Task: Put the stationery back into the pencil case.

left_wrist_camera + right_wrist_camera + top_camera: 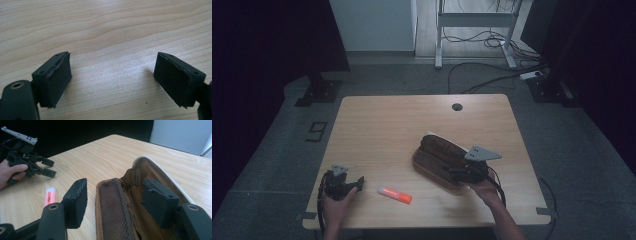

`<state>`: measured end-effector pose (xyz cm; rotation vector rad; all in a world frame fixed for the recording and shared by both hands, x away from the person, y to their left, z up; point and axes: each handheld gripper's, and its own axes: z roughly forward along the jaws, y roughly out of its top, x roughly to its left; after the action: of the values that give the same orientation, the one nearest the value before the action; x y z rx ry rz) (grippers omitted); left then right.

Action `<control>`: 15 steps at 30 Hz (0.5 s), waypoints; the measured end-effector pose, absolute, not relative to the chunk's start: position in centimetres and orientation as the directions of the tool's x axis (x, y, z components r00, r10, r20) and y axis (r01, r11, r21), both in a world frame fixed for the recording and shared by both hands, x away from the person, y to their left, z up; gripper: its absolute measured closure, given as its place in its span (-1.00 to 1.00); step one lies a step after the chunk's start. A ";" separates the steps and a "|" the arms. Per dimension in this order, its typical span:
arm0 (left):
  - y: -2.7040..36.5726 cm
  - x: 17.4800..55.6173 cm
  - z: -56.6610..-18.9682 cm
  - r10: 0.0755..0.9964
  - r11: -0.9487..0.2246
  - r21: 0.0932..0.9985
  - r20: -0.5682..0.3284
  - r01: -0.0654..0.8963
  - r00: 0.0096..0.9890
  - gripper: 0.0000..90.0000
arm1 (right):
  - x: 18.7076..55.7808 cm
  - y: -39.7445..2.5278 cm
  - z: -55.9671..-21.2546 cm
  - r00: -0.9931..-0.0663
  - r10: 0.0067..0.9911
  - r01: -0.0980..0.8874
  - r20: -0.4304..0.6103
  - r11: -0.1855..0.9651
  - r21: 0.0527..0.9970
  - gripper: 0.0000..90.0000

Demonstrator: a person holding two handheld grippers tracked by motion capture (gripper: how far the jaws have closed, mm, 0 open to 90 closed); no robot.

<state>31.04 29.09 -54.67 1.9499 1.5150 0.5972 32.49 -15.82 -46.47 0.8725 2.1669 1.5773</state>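
A brown pouch (438, 151) lies open on the wooden table (387, 130), right of centre; its mesh inner pocket (111, 205) and white rim (160, 170) face the right gripper view. My right gripper (453, 173) (120, 202) is open at the pouch's near end, one jaw outside the mesh wall and one inside the opening. An orange and white tube (395, 195) (49, 196) lies flat near the front edge. Left of it, my left gripper (358, 181) (112, 82) (47, 167) rests low over bare wood, open, nothing between its pads.
A round cable hole (456, 106) sits near the table's far edge. Beyond the table are a white desk frame (474, 20), floor cables (492, 80) and dark stand bases (319, 92). Bare wood spreads across the table's far and left parts.
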 end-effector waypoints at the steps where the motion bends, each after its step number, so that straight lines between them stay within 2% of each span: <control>1: 29.1 31.0 -54.7 0.968 -0.176 0.690 -0.008 0.702 0.250 -0.68 | 32.5 -15.7 -46.5 -0.765 0.638 0.283 0.092 0.205 0.937 -0.19; 15: 29.1 31.0 -54.7 0.968 -0.176 0.690 -0.008 0.702 0.251 -0.68 | 32.0 -12.9 -46.7 -0.799 0.594 0.280 0.092 0.233 0.931 -0.17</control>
<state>31.05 29.08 -54.67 1.9501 1.5147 0.5971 32.01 -12.89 -46.70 0.8162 2.2274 1.5895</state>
